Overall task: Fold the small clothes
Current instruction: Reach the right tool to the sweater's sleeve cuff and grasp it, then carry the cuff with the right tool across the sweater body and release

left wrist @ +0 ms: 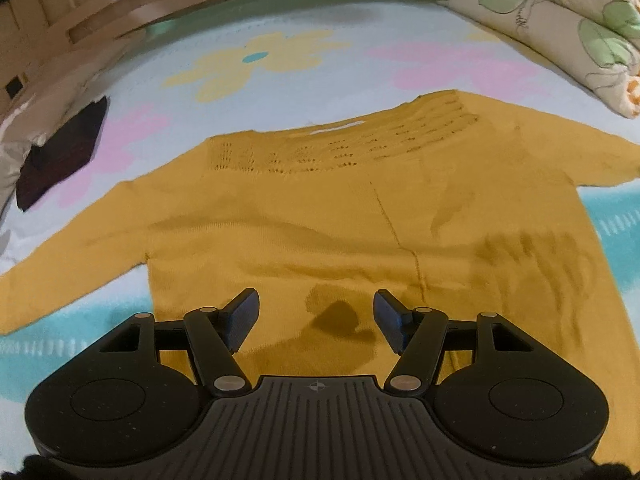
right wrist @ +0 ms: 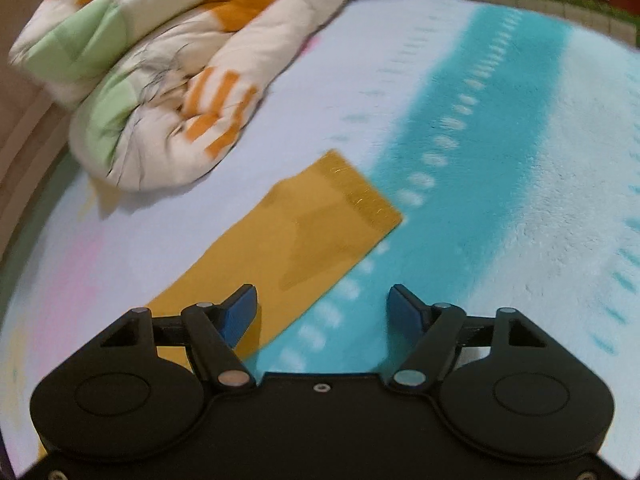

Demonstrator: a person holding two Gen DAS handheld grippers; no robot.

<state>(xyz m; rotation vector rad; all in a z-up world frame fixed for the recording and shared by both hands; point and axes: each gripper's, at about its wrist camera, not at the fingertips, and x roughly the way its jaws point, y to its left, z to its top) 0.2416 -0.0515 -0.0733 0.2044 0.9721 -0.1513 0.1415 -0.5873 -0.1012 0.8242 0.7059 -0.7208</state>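
A mustard-yellow knitted sweater (left wrist: 304,208) lies flat on the bed, neck away from me, both sleeves spread out to the sides. My left gripper (left wrist: 316,320) hovers over the sweater's lower hem, open, with only cloth beneath it and nothing between the pads. In the right wrist view one yellow sleeve (right wrist: 304,236) runs diagonally, its ribbed cuff (right wrist: 360,196) pointing up and right. My right gripper (right wrist: 322,312) stands open above the sleeve's lower edge; its left fingertip (right wrist: 240,312) is over the sleeve, and the right one is over the blanket.
The bed is covered by a pale blue blanket (left wrist: 280,68) with flower prints and turquoise stripes (right wrist: 480,152). A rolled floral quilt (right wrist: 168,80), seen again as the quilt (left wrist: 560,28), lies near the sleeve. A dark folded garment (left wrist: 60,160) sits at the far left. A wooden headboard (left wrist: 120,12) borders the bed.
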